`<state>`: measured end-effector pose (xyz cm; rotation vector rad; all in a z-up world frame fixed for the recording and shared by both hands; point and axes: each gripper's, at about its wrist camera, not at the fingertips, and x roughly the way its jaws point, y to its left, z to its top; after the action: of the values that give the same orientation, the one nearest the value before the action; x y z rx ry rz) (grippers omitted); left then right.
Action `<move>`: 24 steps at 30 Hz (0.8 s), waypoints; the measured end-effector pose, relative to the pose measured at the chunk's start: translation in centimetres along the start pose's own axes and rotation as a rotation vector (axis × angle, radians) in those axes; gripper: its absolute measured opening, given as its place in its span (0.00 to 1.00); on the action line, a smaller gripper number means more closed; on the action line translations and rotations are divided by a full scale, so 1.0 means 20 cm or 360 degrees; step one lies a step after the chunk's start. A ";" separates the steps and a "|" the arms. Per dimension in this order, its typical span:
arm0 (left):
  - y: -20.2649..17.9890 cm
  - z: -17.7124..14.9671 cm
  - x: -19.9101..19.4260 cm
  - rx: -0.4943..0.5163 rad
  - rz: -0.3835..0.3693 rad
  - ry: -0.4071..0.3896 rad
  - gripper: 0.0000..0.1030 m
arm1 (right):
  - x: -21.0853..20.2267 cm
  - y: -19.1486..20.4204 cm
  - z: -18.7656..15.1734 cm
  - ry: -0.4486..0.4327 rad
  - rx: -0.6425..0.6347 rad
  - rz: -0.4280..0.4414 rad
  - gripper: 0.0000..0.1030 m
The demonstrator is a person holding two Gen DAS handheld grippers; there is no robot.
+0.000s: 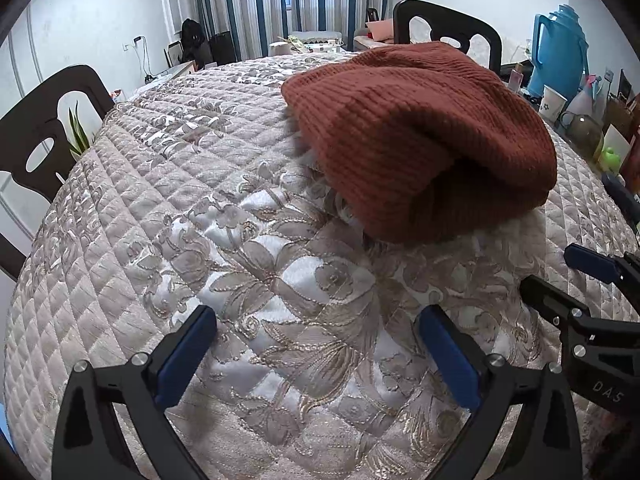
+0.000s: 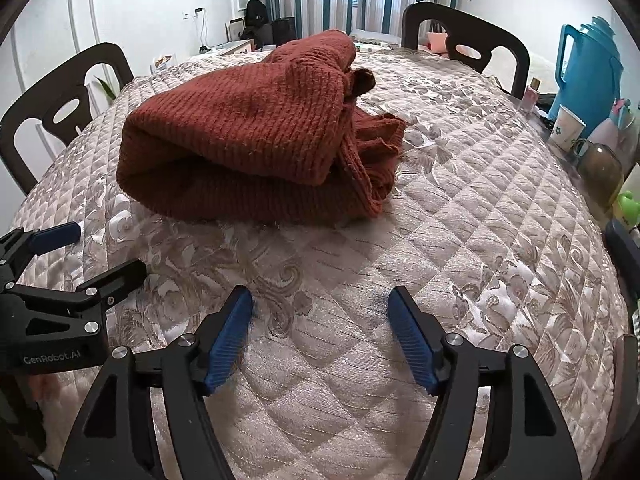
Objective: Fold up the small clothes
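the rust-red knitted garment (image 2: 256,128) lies folded in a thick bundle on the quilted table cover (image 2: 460,216), beyond both grippers and touching neither. the left gripper (image 1: 316,328) hovers near the garment with jaws spread wide, and the right gripper (image 2: 320,312) likewise holds nothing. right of the garment stand a blue thermos (image 1: 560,48), a floral paper cup (image 2: 568,126) and a glass jar (image 2: 600,168); their contents can't be told. only the right wrist view shows the garment's loose bunched edge.
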<state>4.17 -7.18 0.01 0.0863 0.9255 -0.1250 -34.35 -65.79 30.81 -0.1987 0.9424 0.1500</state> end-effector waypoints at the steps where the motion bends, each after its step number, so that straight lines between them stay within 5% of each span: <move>1: 0.00 0.00 0.00 0.0000 0.0000 0.0000 1.00 | 0.00 0.00 0.00 0.0000 0.0002 0.0001 0.69; 24: 0.01 0.00 0.00 -0.0007 -0.0008 0.0002 1.00 | 0.00 0.00 0.00 0.0000 0.0010 -0.0001 0.70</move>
<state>4.26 -6.96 0.00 0.0797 0.9269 -0.1278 -34.29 -65.79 30.81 -0.1931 0.9425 0.1464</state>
